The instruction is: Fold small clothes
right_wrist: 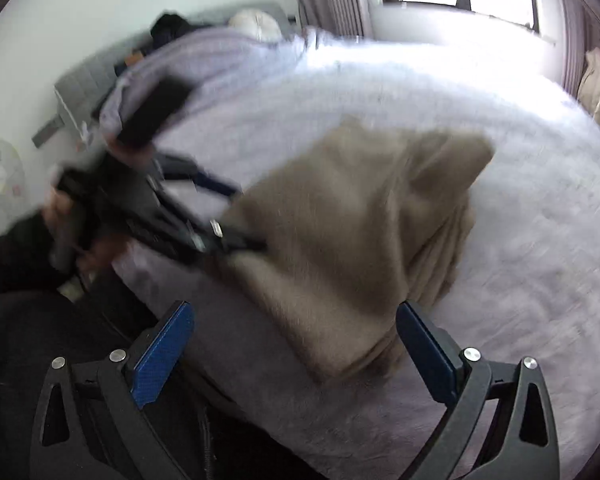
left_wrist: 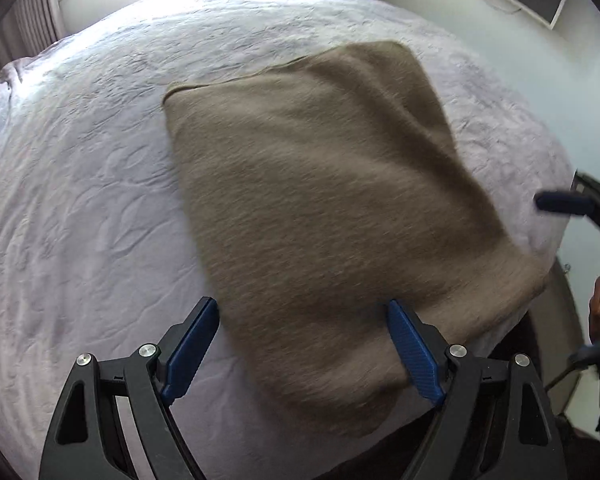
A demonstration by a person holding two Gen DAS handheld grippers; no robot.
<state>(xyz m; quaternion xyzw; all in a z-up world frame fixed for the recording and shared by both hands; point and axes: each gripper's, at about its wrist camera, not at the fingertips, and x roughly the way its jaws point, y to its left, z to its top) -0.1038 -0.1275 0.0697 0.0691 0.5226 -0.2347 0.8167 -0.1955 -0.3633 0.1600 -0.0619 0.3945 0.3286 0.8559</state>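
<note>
While both views are smeared with motion blur, the layout can be read well enough for assessment. At the left, the left tool (left_wrist: pixel 302 344) has its blue pads spread wide and grips nothing; its right pad lies against the near edge of the brown garment (left_wrist: pixel 320 208), and its left pad stands over bare bedspread. The garment lies on the bed (left_wrist: pixel 80 184), close to the near edge, as a rough rectangle that appears already doubled over, with its far edge showing a seam or layered border. The right wrist view shows bunched, uneven layers at the garment's far right corner, though blur makes the exact lie of those folds uncertain. At the right, the right tool (right_wrist: pixel 296 344) also stands released, jaws apart, with the near corner of the garment between and beyond its pads but not pinched. Judgement: the step in hand is taking a fresh hold for the next fold. To do it well, each tool should close on a near corner with all layers caught together, not the top layer alone; both corners should be lifted evenly and carried across to meet the far edge squarely. The bunched corner should be flattened first, since any trapped ridge will likely skew the finished fold.
</note>
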